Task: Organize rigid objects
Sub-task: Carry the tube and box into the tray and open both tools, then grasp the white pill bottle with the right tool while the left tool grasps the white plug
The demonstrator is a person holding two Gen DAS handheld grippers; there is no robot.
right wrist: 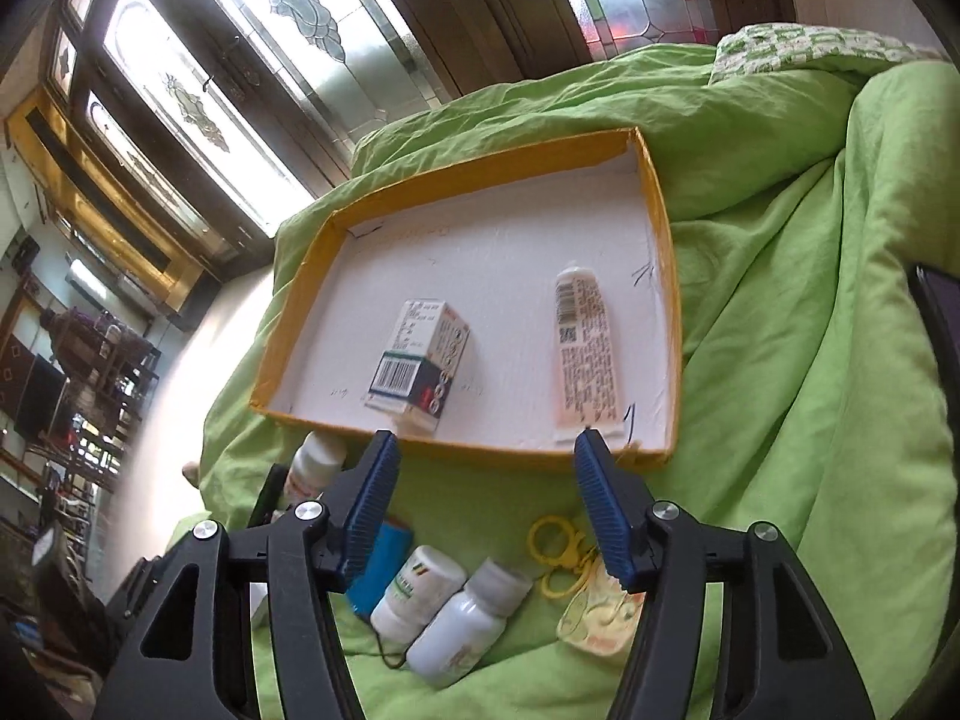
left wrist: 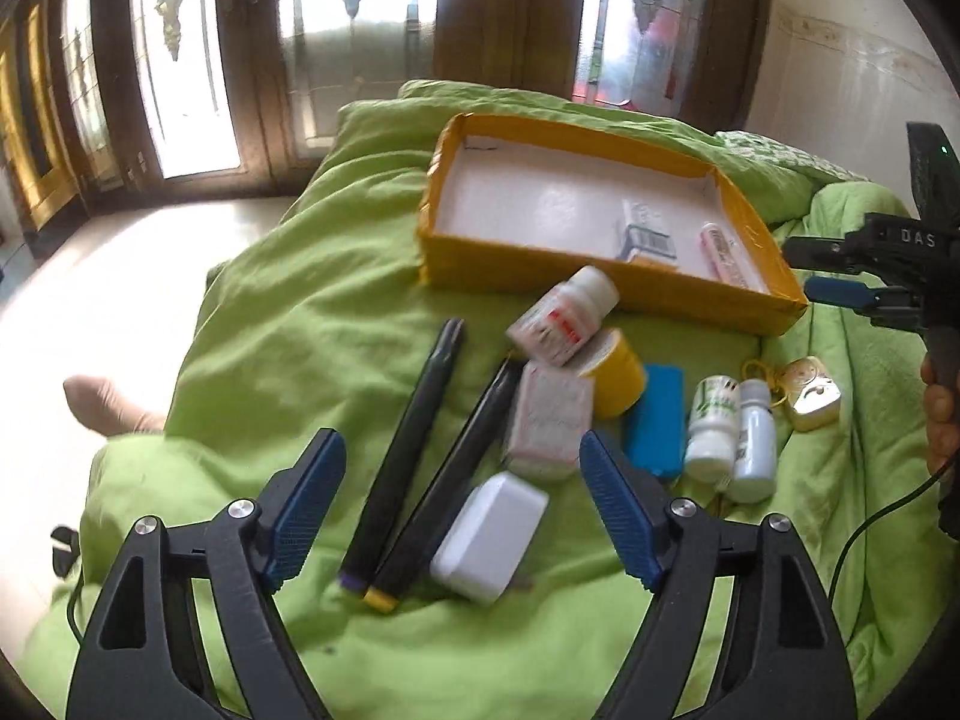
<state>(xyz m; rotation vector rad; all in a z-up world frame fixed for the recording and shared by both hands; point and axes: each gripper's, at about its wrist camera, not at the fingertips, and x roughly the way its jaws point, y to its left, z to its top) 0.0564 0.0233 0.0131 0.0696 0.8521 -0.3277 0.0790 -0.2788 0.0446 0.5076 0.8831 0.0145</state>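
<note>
The left gripper hangs wide open and empty over two black pens and a white case, touching nothing. The right gripper is likewise spread and holds nothing, hovering above two white bottles near the tray's front wall. Only a small box and a tube lie in the tray. The rest sits loose on the green blanket: another bottle, yellow tape, a blue block, a padlock. The sorting looks barely begun.
</note>
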